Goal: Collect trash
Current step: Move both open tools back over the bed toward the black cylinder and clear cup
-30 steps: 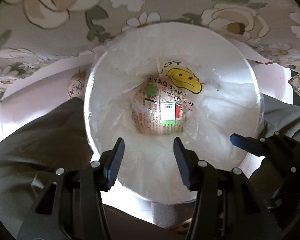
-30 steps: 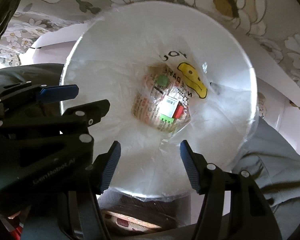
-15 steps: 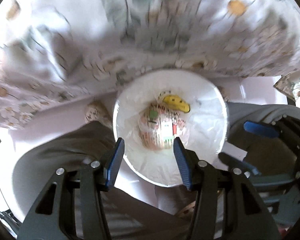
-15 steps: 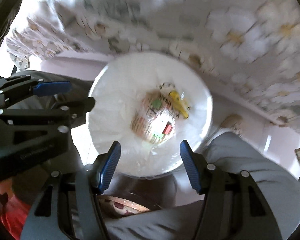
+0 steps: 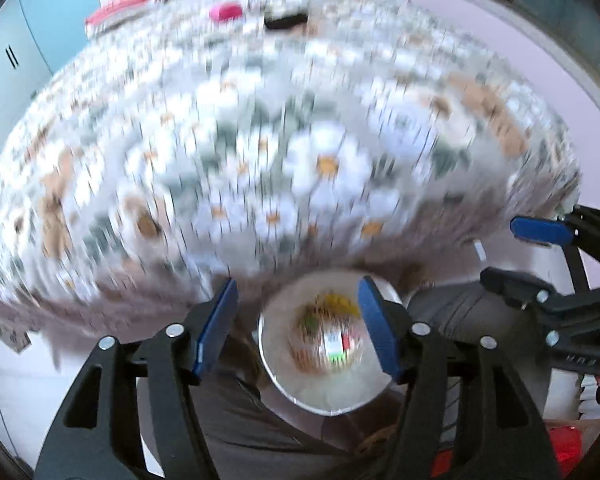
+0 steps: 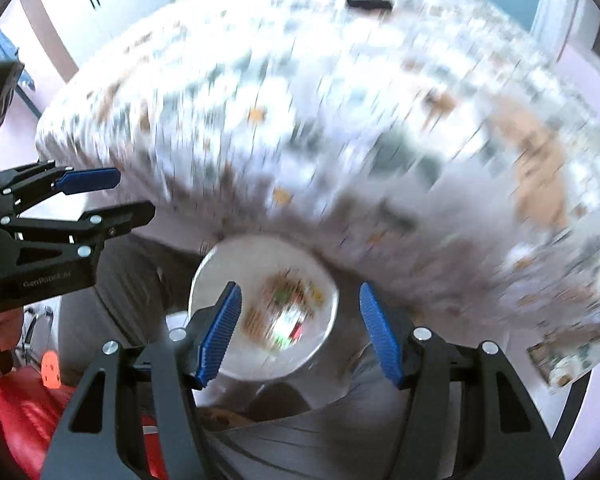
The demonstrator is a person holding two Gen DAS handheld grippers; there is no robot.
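Trash [image 5: 326,336] shows as 1 crumpled printed wrapper, tan and white with green, red and white patches and a yellow mark at its far edge, all smeared by motion blur. It lies at the bottom of 1 white bin [image 5: 284,376] lined with a pale plastic bag; in the right wrist view the same wrapper [image 6: 284,312] sits inside the bin [image 6: 208,276] below the near edge of the table. The bin stands low between 2 grey-trousered legs [image 5: 452,312], under the edge of 1 tablecloth [image 5: 284,152] printed with white daisies and tan flowers. At the far end of the cloth lie 1 pink object [image 5: 225,11], 1 black object [image 5: 286,20] and 1 red and white flat item [image 5: 126,4], each too blurred to name. The left gripper [image 5: 296,328] has its 2 blue-padded fingers spread wide with nothing between them, the bin showing through the gap. The right gripper [image 6: 300,328] is likewise spread wide and holds nothing. Each gripper appears at the side of the other's view.
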